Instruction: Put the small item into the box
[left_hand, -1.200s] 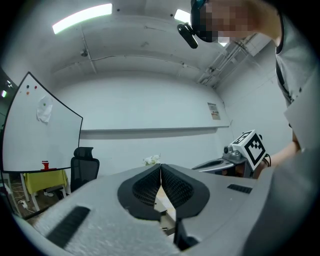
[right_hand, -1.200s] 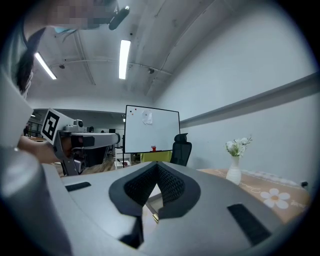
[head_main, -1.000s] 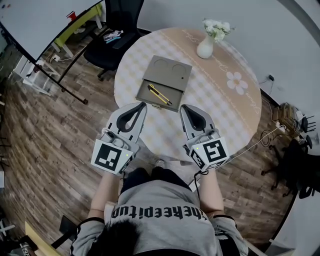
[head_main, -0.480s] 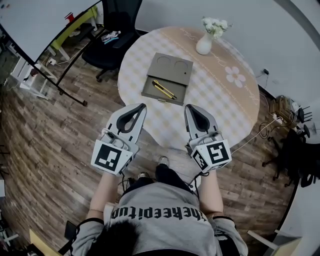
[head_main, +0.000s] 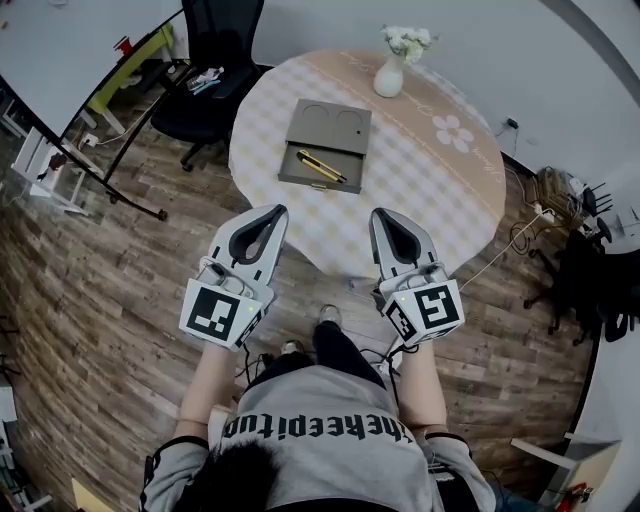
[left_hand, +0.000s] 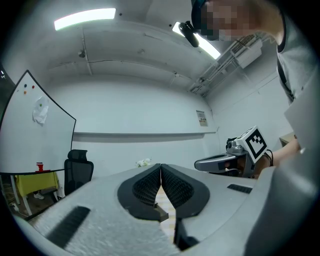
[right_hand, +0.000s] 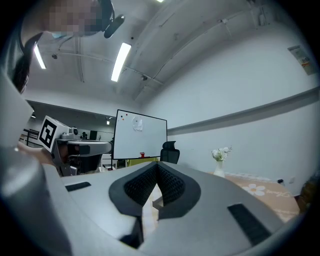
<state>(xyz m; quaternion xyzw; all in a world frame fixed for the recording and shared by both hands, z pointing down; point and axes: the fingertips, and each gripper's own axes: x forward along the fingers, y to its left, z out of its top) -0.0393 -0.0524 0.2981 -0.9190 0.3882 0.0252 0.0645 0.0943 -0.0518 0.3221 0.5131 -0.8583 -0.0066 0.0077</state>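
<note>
white lettering on the person's grey shirt (head_main: 315, 428), upside down, seems to read "thekeepitup"; the script on the tablecloth (head_main: 420, 190) is too small to read.

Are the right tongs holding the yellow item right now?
No, the yellow item lies in the open box on the table, and the right tongs are shut with nothing between them.

1. The premises are presenting as an office or meeting room, not a home.
2. A whiteboard (head_main: 60, 45) on a floor stand is standing along the left side, with a black swivel office chair (head_main: 205, 75) beside it.
3. Ceiling strip lights (left_hand: 85, 18) are burning beside exposed conduit, and the walls are showing plain grey.
4. A round table (head_main: 420, 190) in a checked cloth is carrying a vase of flowers (head_main: 390, 75) at its far edge.
5. Wood-pattern flooring (head_main: 110, 300) is running throughout.
</note>
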